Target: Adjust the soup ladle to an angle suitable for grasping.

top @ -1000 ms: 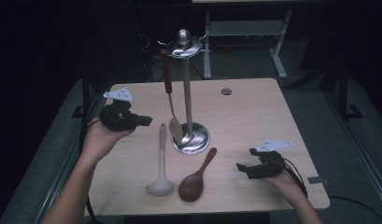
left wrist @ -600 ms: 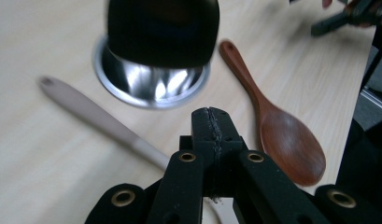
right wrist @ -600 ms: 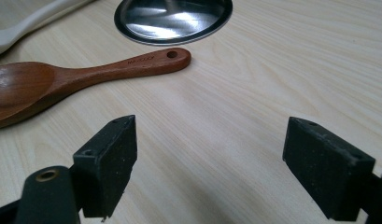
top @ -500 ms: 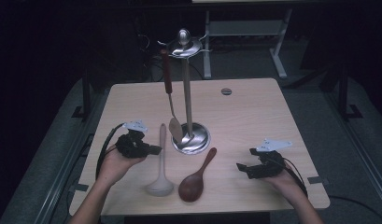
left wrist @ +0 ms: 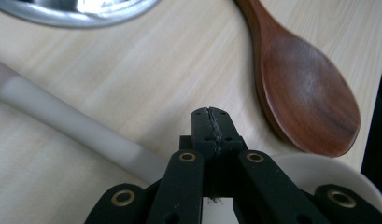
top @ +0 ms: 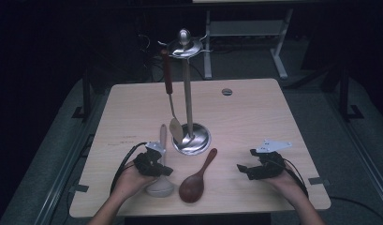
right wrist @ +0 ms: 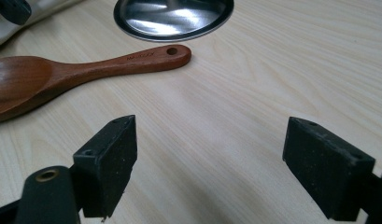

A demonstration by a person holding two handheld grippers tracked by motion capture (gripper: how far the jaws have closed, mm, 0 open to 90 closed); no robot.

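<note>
White ladle lies flat on the desk, pale bowl toward the person, translucent handle running away toward the stand base; it sits right under the left tongs. In the left gripper view the handle passes just left of the closed tips and the bowl rim curves in below right, so the tips hover over the neck of the ladle. Left tongs: jaws pressed fully together, nothing between them. Step in hand, as a judgement: approach to pick up the ladle, grasp not yet made. Next move calls for spreading the jaws first, then straddling the handle near the neck and closing across it; handle looks smooth and round, could roll or slip if caught off-centre. Likely destination is a free hook on the utensil stand, where a metal spoon with red-brown handle hangs already. Dark wooden spoon lies just right of the left tongs, beside the ladle bowl, close but apparently not touching; keep clear of it when closing. Right tongs rest low near the desk well right of the wooden spoon, jaws wide apart, holding nothing.
</note>
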